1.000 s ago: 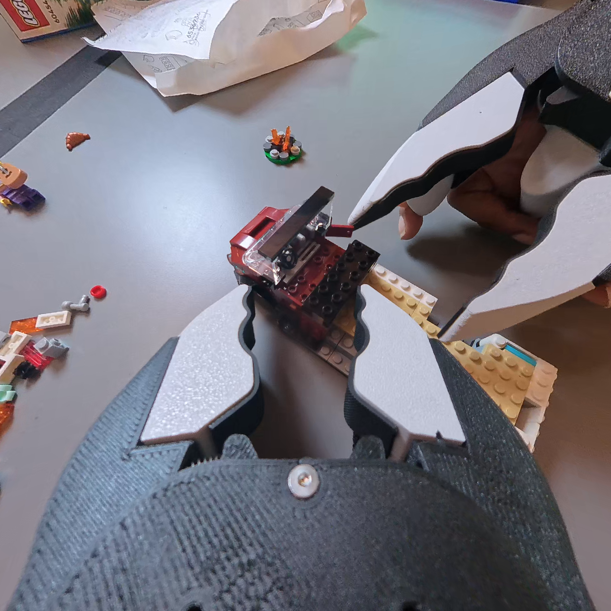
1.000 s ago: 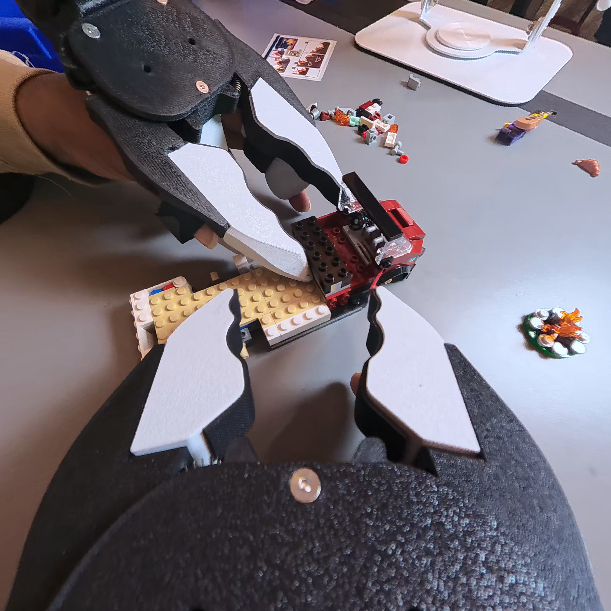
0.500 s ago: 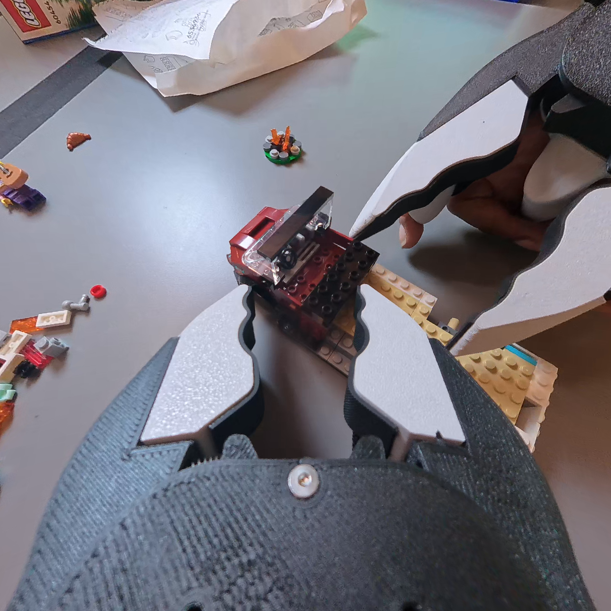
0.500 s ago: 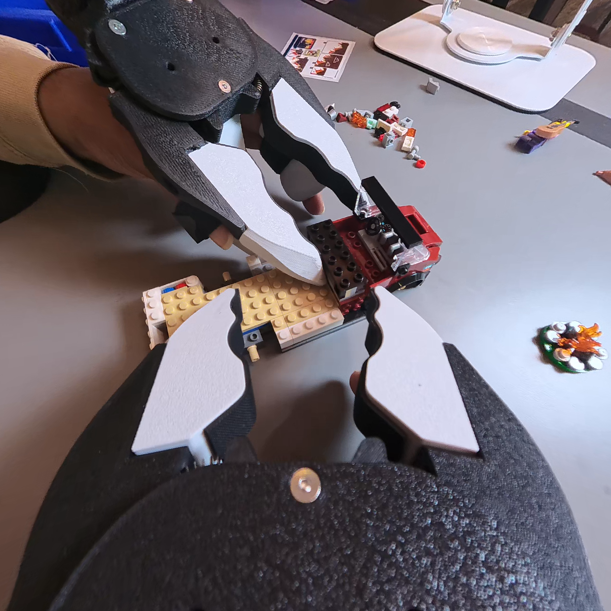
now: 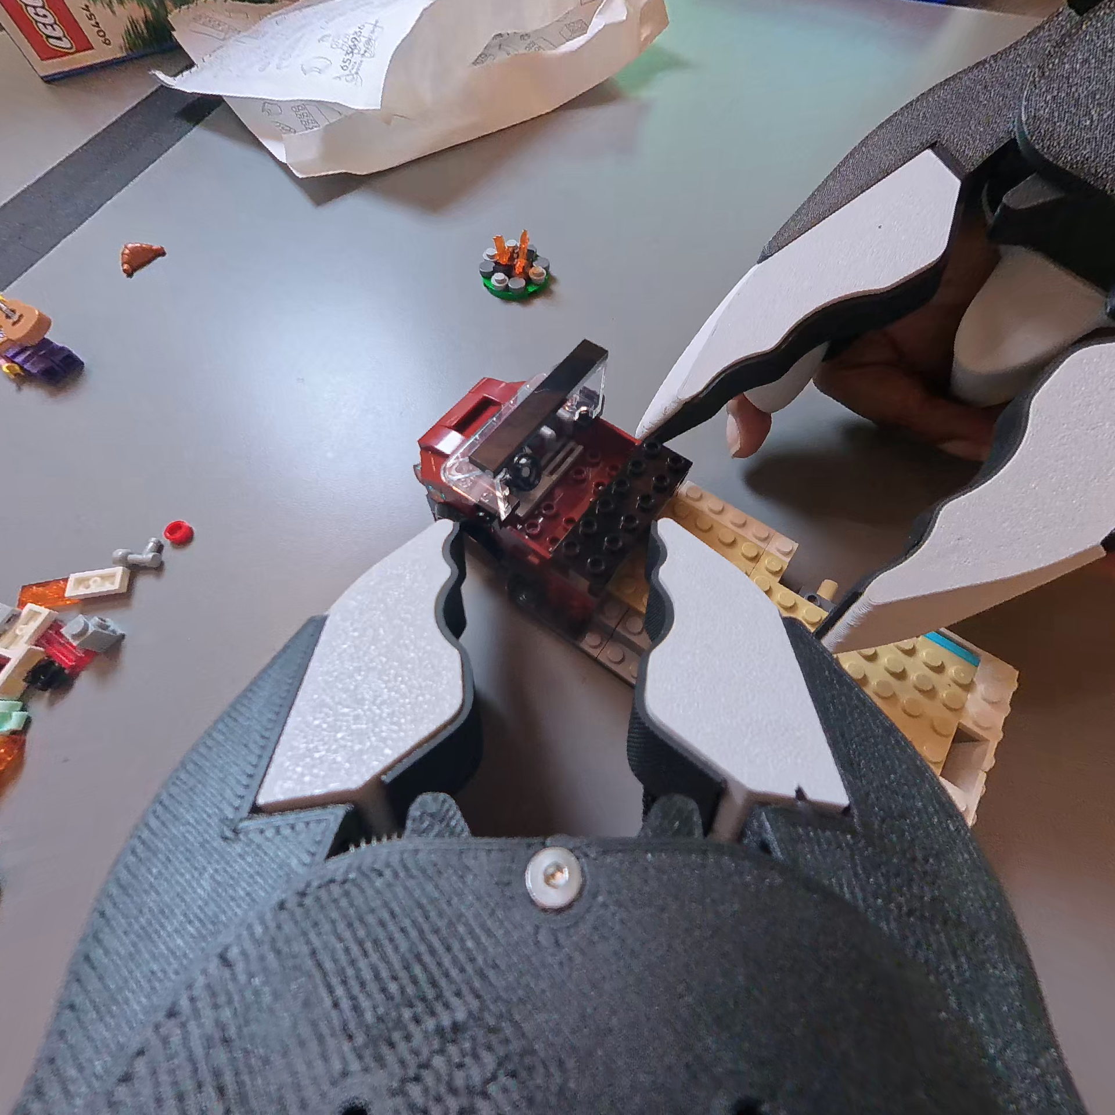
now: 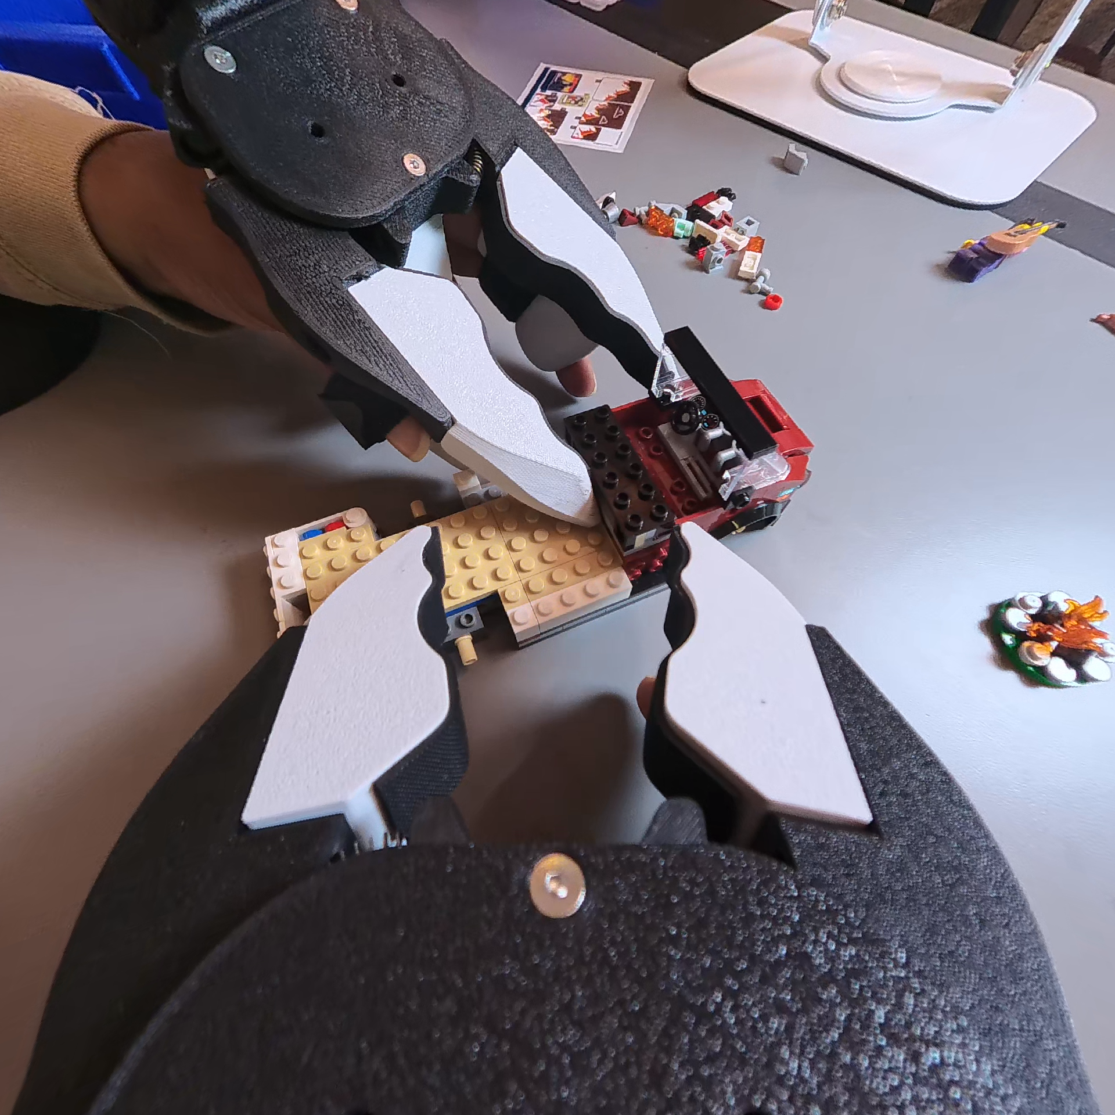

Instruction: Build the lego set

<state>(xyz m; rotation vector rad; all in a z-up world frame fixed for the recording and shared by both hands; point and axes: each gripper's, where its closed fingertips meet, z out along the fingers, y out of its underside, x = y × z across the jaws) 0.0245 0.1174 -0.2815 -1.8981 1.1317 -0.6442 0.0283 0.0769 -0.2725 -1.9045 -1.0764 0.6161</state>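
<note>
1. Dark-red brick-built toy truck [image 6: 694, 476] – it lies on the grey tabletop [image 5: 301, 386], its cab open on top, with a clear windscreen piece bearing a black bar [image 6: 718, 392] tilted up, a small black steering wheel [image 5: 524, 472] behind it, and a black studded plate [image 6: 621, 476] across the cab's rear.
2. Behind the cab runs a tan studded bed [image 6: 513, 555] with white edge bricks at the far end.
3. The left gripper [image 5: 555, 543] has its fingers closed on the truck across its length: one fingertip sits at the windscreen's corner, the other against the back edge of the black plate.
4. The right gripper [image 6: 555, 543] has its fingers spread wide – they flank the near side of the truck, and I cannot tell whether they touch it.
5. Loose small bricks [image 6: 718, 235] lie in a cluster well apart; a round green campfire model [image 6: 1053, 639] sits nearer the cab.
</note>
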